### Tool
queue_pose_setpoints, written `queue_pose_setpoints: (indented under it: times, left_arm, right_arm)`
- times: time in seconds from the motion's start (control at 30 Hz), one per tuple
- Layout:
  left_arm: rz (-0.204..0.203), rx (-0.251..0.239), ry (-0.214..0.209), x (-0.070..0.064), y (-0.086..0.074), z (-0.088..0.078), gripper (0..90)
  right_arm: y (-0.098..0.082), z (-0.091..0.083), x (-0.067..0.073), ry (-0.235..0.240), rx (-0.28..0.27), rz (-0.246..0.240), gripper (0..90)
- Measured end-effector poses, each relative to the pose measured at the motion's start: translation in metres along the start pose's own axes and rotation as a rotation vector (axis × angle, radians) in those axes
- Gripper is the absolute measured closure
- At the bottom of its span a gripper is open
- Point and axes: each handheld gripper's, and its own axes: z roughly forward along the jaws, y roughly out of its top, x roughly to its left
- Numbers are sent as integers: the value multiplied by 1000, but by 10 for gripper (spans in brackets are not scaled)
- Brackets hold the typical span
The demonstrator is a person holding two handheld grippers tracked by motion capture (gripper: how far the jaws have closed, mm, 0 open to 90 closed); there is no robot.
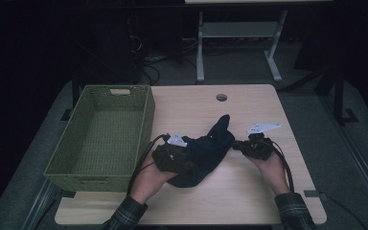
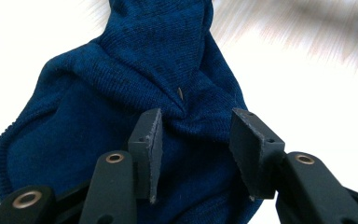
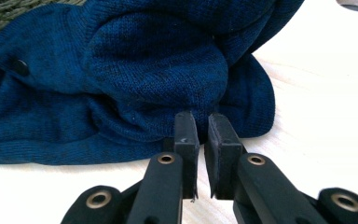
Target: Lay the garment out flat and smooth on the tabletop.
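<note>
With the right gripper seemingly pinching the edge of the dark blue knitted garment ahead and the left gripper standing apart over a fold, the regrasp step needs the left jaws to close.

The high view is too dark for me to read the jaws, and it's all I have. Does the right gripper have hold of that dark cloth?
Observer: The right gripper has its jaws almost together, with the tips at the cloth's lower edge. I cannot tell whether a fold is caught.
Operator: And the left one?
Observer: The left gripper has its jaws standing apart. A puckered bunch of cloth lies between them, and the pads are not pressing on it.
Operator: What sort of cloth is it?
Observer: It is a blue knit, crumpled on the table, with a small dark button on it.
</note>
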Motion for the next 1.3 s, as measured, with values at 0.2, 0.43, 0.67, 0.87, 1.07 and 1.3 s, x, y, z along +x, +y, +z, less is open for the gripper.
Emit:
queue_pose_setpoints:
  times: [0.2, 0.43, 0.67, 0.87, 1.07, 1.3]
  left_arm:
    - [0, -5, 3, -1, 0, 0, 529]
    - [-2, -3, -4, -1, 1, 0, 525]
    - [9, 2, -6, -1, 1, -1, 525]
    - [13, -2, -10, -1, 2, -2, 523]
    - [9, -10, -10, -2, 2, -3, 522]
    - [4, -2, -17, -2, 1, 2, 521]
  right_arm:
    - [25, -11, 1, -18, 0, -24, 841]
    - [56, -15, 2, -17, -21, -38, 842]
    - [86, -6, 2, -42, -24, -63, 841]
    - [104, 13, -3, -69, -12, -59, 840]
    - [108, 48, -12, -90, 24, -62, 833]
    - [102, 80, -14, -91, 60, -64, 833]
